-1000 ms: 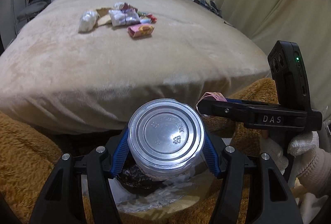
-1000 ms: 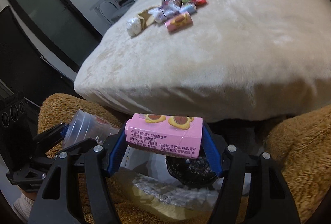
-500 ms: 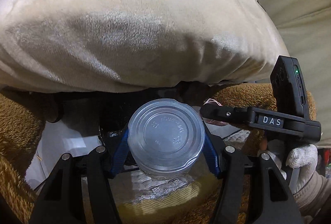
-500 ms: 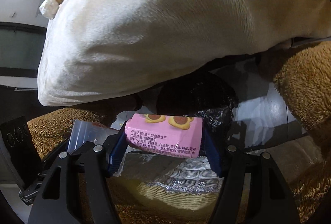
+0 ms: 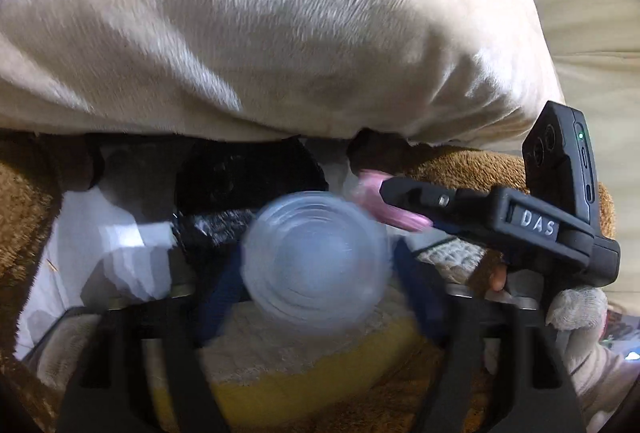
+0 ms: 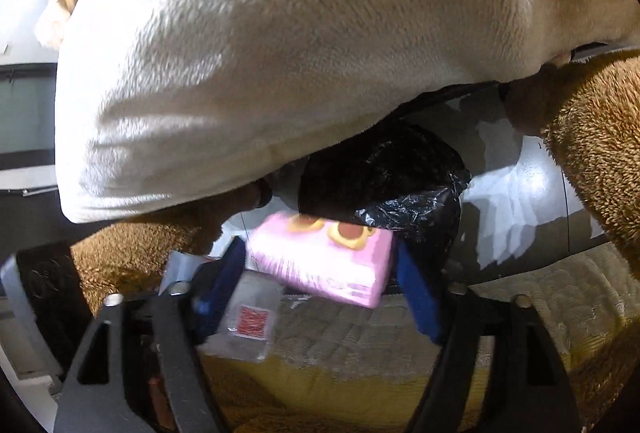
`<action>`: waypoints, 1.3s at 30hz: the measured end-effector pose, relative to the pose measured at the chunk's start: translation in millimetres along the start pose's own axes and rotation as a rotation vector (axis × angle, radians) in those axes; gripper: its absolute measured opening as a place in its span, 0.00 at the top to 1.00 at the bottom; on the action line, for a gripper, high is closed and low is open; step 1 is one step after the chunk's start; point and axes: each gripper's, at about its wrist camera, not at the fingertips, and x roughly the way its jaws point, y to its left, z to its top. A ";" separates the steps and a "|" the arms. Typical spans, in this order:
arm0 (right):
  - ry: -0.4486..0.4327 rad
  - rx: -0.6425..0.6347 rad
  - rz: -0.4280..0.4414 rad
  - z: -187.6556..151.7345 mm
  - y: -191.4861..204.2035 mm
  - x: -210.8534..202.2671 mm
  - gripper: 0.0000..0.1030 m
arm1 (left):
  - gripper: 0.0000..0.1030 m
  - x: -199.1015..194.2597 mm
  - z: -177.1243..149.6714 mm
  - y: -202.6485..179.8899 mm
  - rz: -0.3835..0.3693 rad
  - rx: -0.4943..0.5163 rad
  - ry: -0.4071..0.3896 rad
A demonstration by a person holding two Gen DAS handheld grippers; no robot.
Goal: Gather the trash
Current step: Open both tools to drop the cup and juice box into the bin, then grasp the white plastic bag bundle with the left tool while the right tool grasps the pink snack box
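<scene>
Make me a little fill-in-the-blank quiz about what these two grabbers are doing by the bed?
1. The left gripper, its jaws just opening, has a clear plastic ____ between them.
2. The box between the right gripper jaws, also just opening, is coloured ____.
3. The bin liner beyond the box is ____ in colour.

Missing words: cup; pink; black

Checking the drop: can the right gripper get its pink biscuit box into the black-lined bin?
Probably yes: the right gripper, jaws just opened, has the pink biscuit box at the black-lined bin's uncovered mouth.
</scene>
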 end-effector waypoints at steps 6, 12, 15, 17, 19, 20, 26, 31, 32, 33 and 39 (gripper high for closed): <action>-0.012 0.002 0.012 1.2 -0.7 -3.1 0.20 | 0.19 -3.3 -0.9 -3.2 0.018 0.012 -0.031; -0.067 -0.031 0.019 -4.3 1.0 -12.3 0.20 | 0.19 -19.5 -6.9 -9.7 0.019 0.036 -0.096; -0.105 -0.078 0.029 -11.8 7.9 -23.9 0.20 | 0.19 -35.2 -13.5 -15.7 0.021 0.051 -0.146; -0.133 -0.110 0.046 -18.5 13.4 -35.4 0.20 | 0.19 -45.9 -19.2 -19.7 0.022 0.063 -0.182; -0.152 -0.128 0.075 -22.1 17.5 -45.7 0.20 | 0.19 -56.7 -25.3 -23.4 0.025 0.073 -0.218; -0.170 -0.143 0.077 -23.9 20.6 -52.4 0.20 | 0.19 -62.1 -28.3 -26.2 0.024 0.077 -0.233; -0.294 -0.237 0.100 -42.6 45.0 -103.8 0.20 | 0.19 -100.7 -50.2 -49.7 0.041 0.157 -0.346; -0.390 -0.342 0.105 -59.5 67.1 -144.9 0.20 | 0.19 -133.4 -65.4 -62.2 0.054 0.199 -0.444; -0.405 -0.363 0.098 -61.4 71.1 -151.9 0.20 | 0.19 -138.8 -67.7 -64.5 0.061 0.209 -0.460; -0.421 -0.382 0.089 -63.0 75.5 -158.5 0.20 | 0.19 -144.6 -69.4 -67.2 0.068 0.221 -0.475; -0.485 -0.452 0.057 -57.4 93.7 -185.5 0.20 | 0.19 -174.8 -67.2 -73.8 0.094 0.251 -0.552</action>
